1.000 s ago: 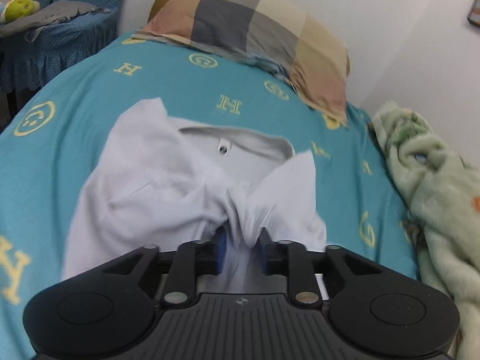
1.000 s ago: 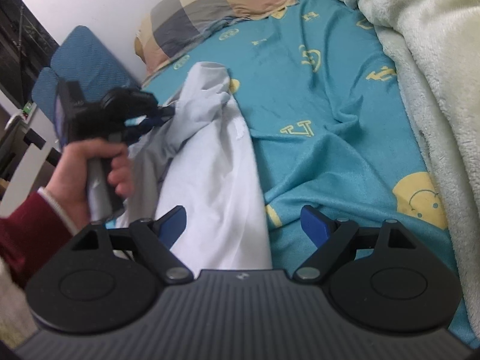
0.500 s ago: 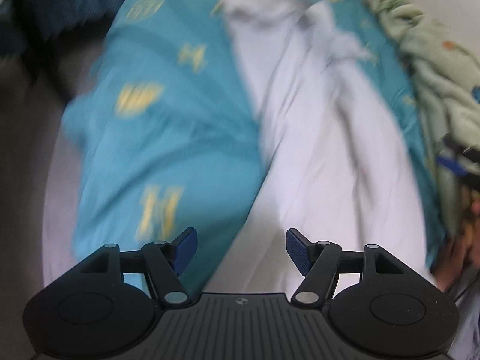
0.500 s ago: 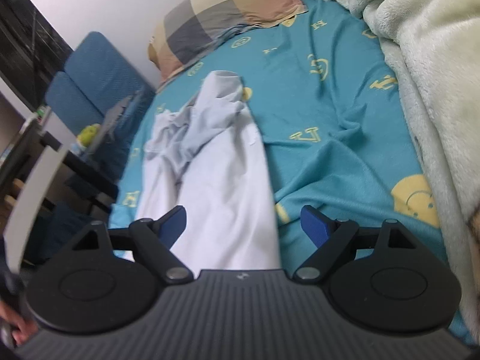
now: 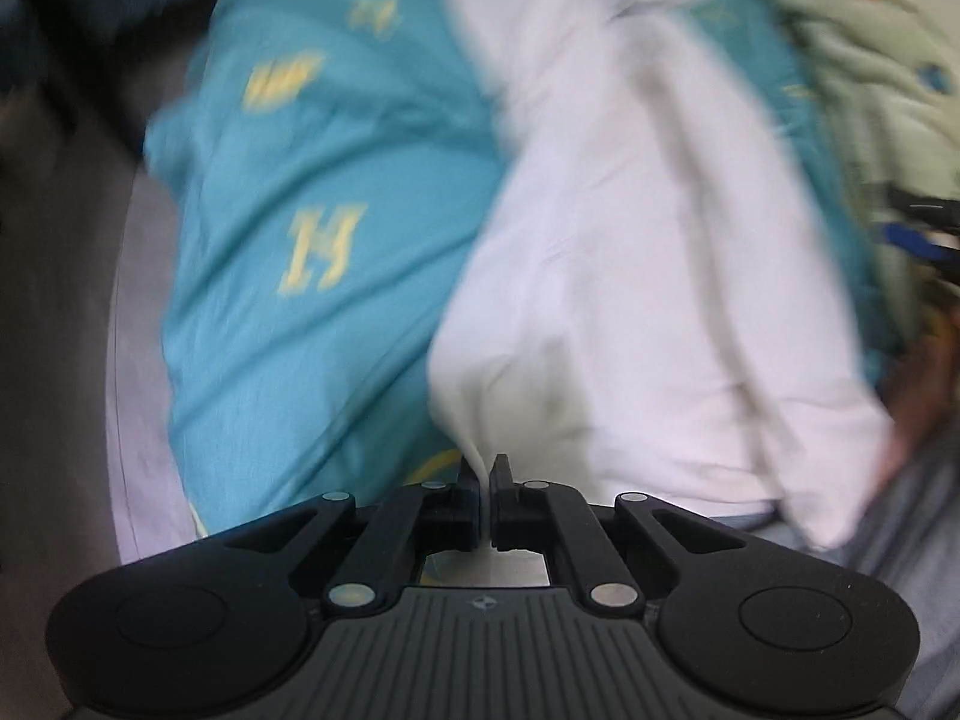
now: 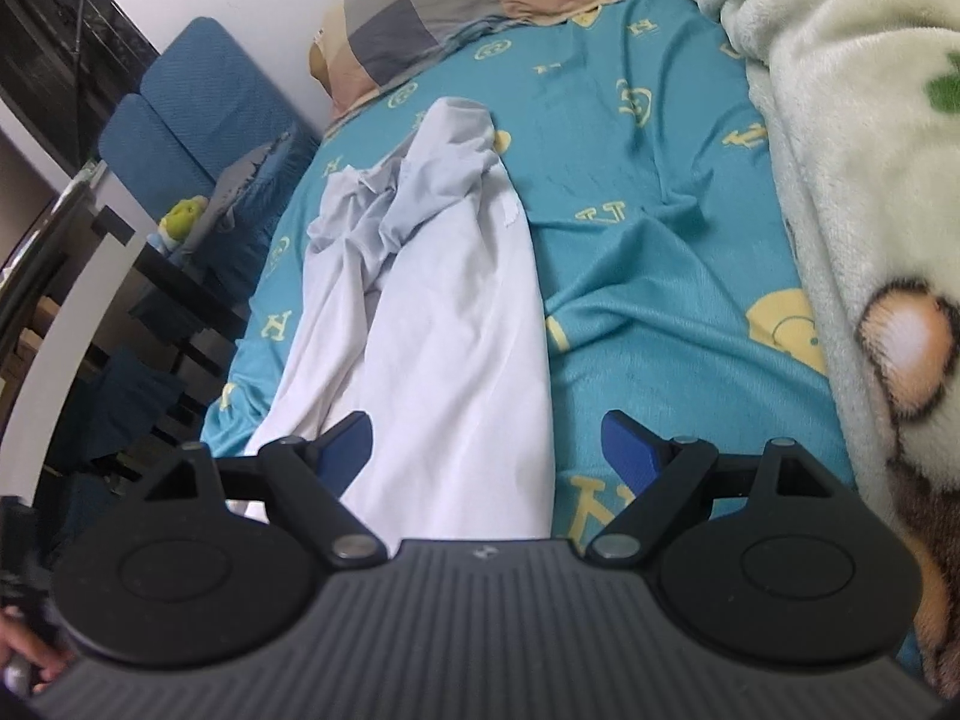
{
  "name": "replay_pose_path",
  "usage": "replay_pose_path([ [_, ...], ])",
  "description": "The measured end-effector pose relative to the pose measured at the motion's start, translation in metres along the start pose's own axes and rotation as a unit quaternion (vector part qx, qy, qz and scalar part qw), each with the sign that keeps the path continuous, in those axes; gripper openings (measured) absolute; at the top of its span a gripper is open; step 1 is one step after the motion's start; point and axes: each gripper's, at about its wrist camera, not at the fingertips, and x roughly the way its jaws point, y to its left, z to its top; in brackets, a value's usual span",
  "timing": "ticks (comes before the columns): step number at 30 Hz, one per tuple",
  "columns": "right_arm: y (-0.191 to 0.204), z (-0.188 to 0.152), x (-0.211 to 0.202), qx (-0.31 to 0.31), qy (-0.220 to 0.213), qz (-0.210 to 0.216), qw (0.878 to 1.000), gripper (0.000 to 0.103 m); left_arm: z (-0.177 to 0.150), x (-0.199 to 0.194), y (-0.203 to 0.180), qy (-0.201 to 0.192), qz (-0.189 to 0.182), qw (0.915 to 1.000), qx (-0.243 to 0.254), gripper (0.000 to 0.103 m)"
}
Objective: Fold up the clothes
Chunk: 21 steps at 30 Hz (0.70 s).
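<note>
White shirt (image 6: 444, 324) lies lengthwise on teal sheet (image 6: 648, 276); left gripper (image 5: 485, 474) pinches its near hem, right gripper (image 6: 486, 444) spread wide above.

The white, thin cotton shirt (image 6: 456, 324) lies lengthwise on the bed as a long, narrow strip, running from the near edge toward the far end. Its near half is fairly smooth, with a straight right edge and long soft creases. Its far half is bunched into greyish, rumpled folds, with a rounded lump of cloth at the far tip. In the left wrist view the shirt (image 5: 648, 252) is blurred, and its near left corner is drawn into a pinched peak.
</note>
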Motion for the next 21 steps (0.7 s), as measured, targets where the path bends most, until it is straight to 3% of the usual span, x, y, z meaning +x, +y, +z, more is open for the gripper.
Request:
replay_pose_path([
  [3, 0.003, -0.004, 0.001, -0.015, 0.006, -0.011, 1.0, 0.085, -0.005, -0.039, -0.041, -0.033, -0.025, 0.9984, 0.039, 0.003],
  [6, 0.003, -0.005, 0.005, -0.021, 0.013, -0.014, 1.0, 0.085, -0.016, -0.047, -0.084, -0.043, -0.033, 0.9959, 0.072, 0.003],
  [12, 0.007, -0.01, 0.012, -0.04, 0.04, -0.025, 0.998, 0.085, -0.034, 0.022, -0.145, -0.012, -0.051, 0.993, 0.106, 0.004],
  [16, 0.006, -0.015, 0.011, -0.042, 0.085, -0.022, 0.995, 0.085, -0.042, 0.063, -0.136, 0.016, -0.06, 0.9939, 0.092, 0.01],
  [18, 0.007, -0.019, 0.006, -0.05, 0.107, -0.016, 0.993, 0.085, -0.042, 0.056, -0.124, 0.014, -0.089, 0.9931, 0.075, 0.023],
  [19, 0.007, -0.021, 0.002, -0.051, 0.118, -0.009, 0.992, 0.085, -0.042, 0.053, -0.118, 0.013, -0.104, 0.9923, 0.066, 0.047],
  [20, 0.007, -0.022, -0.001, -0.051, 0.128, -0.002, 0.99, 0.085, -0.043, 0.045, -0.11, 0.0, -0.11, 0.9923, 0.058, 0.065],
  [21, 0.008, -0.024, -0.004, -0.053, 0.138, 0.001, 0.989, 0.085, -0.043, 0.037, -0.103, -0.013, -0.115, 0.992, 0.051, 0.071],
])
